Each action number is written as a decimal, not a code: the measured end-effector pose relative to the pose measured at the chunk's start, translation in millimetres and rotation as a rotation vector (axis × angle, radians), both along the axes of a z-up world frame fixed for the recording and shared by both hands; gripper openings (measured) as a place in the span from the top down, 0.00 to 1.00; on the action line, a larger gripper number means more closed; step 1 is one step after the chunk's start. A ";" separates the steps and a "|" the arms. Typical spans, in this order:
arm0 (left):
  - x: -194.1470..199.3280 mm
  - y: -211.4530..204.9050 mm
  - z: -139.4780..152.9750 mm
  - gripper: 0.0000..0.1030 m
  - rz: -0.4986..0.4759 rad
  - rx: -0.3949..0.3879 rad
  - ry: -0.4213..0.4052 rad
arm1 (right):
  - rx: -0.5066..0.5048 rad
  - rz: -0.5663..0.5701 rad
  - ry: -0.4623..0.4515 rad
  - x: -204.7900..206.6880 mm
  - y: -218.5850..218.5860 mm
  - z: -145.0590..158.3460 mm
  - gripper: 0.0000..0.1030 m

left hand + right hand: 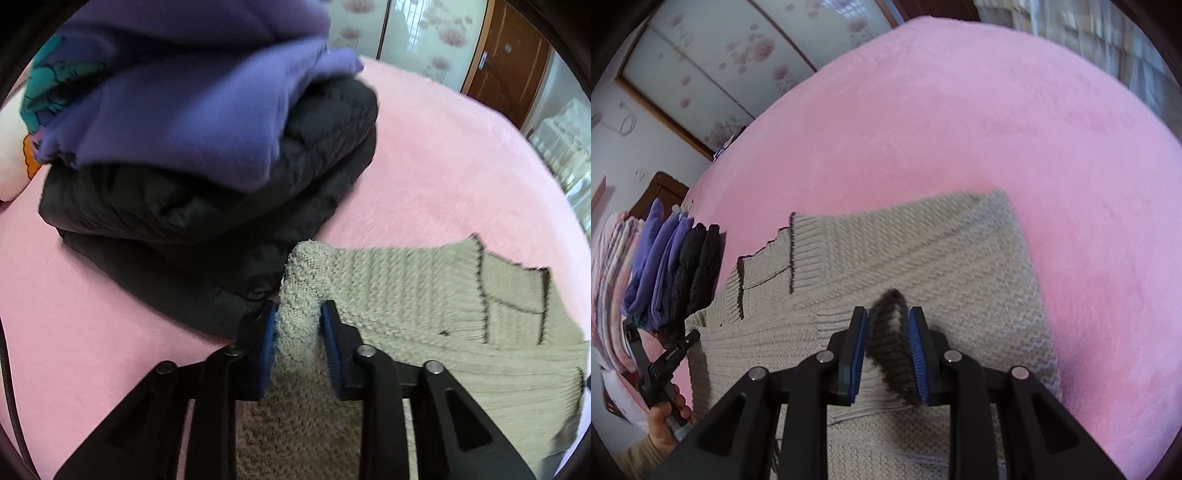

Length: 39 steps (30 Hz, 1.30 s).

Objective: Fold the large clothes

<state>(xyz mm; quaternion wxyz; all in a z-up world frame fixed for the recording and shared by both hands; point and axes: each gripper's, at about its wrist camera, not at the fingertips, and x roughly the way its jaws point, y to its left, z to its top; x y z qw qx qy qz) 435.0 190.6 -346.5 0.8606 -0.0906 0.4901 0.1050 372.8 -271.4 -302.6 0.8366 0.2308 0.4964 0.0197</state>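
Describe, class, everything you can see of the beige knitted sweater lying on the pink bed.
The beige chunky-knit sweater looks like thick wool, ribbed in parts, with dark trim lines. It lies partly folded on the pink plush bedcover, beside the folded black padded jacket. The left gripper pinches a beige knit fold in its jaws; the right gripper clamps a dark ribbed edge.

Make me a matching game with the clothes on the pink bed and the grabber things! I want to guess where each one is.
Things:
1. purple top
2. black puffy jacket
3. beige knit sweater
4. sweater's dark ribbed edge

Places:
A. pinched in the right gripper
B. spread on the pink bed, a fold held by the left gripper
C. top of the pile
D. under the purple top

Pairs: 1-C, 2-D, 3-B, 4-A
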 end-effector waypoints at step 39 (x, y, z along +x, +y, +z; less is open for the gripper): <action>20.0 -19.1 -3.8 0.80 -0.174 0.060 -0.010 | -0.200 0.170 -0.020 -5.9 43.7 -19.1 1.00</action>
